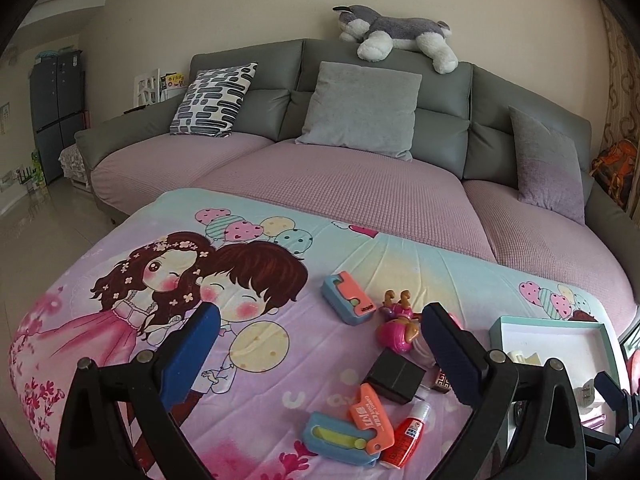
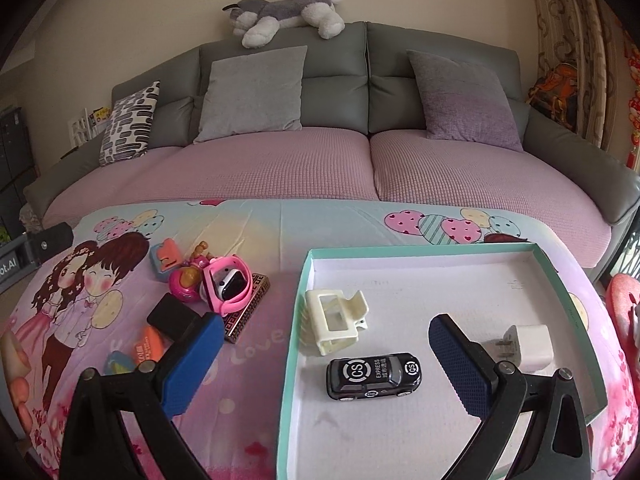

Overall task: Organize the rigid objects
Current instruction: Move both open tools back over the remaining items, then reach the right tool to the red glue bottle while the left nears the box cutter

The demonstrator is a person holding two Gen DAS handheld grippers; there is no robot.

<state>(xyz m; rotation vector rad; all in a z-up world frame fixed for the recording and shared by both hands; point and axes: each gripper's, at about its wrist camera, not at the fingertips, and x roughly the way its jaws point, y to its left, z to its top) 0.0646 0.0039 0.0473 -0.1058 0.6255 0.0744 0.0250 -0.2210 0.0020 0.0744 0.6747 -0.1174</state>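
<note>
While I hold both grippers above the cartoon blanket (image 2: 248, 216), the grey sofa (image 2: 332, 92) fills the background, a plush dog (image 2: 286, 10) lying on its backrest. The teal-rimmed tray (image 2: 298, 312) sits on the blanket's right part. My right gripper (image 2: 326, 356) hangs over it, jaws wide apart, holding nothing. Inside the tray: a cream hair clip (image 2: 334, 320) near the left wall, a black toy car (image 2: 374, 370) just in front of it, a white charger (image 2: 524, 346) to the right, apart from both. My left gripper (image 1: 320, 354) is likewise spread open and empty over the loose pile left of the tray: a pink watch (image 2: 228, 286), pink toy (image 1: 400, 330), black box (image 1: 394, 376), two blue-and-orange cases (image 1: 349, 298) (image 1: 348, 430), a red glue bottle (image 1: 406, 438).
</note>
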